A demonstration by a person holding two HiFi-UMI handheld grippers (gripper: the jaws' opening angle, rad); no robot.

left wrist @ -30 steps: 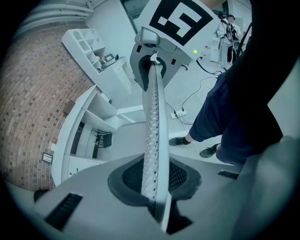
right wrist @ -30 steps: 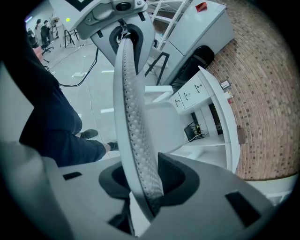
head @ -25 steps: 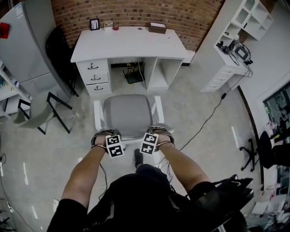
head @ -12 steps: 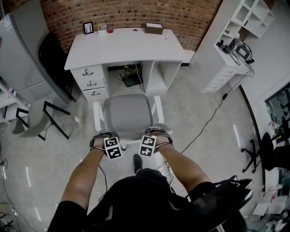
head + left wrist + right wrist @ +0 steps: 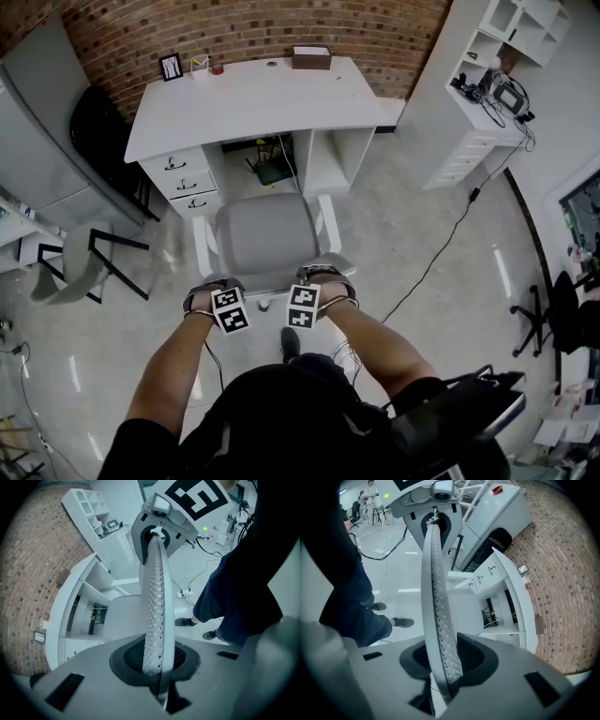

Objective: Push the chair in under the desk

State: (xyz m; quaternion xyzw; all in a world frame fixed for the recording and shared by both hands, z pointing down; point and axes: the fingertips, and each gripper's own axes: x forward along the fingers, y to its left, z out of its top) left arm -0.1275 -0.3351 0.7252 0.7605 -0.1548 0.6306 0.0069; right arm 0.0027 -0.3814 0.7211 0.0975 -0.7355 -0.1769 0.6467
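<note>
The chair (image 5: 265, 239), at the centre just below the desk (image 5: 253, 98), is being pinched at its back by the left gripper (image 5: 214, 291), jaws lately closing, and the right gripper (image 5: 323, 281), for an even push.

Head view: left hand (image 5: 208, 298) and right hand (image 5: 328, 283) are covering both grippers' jaws. Seat is hiding the chair (image 5: 265, 239) base. Items sitting along the desk (image 5: 253, 98) back edge are too small to identify.

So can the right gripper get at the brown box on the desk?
Probably not: the right gripper is shut on the chair back, and the brown box sits at the far edge of the desk.
</note>
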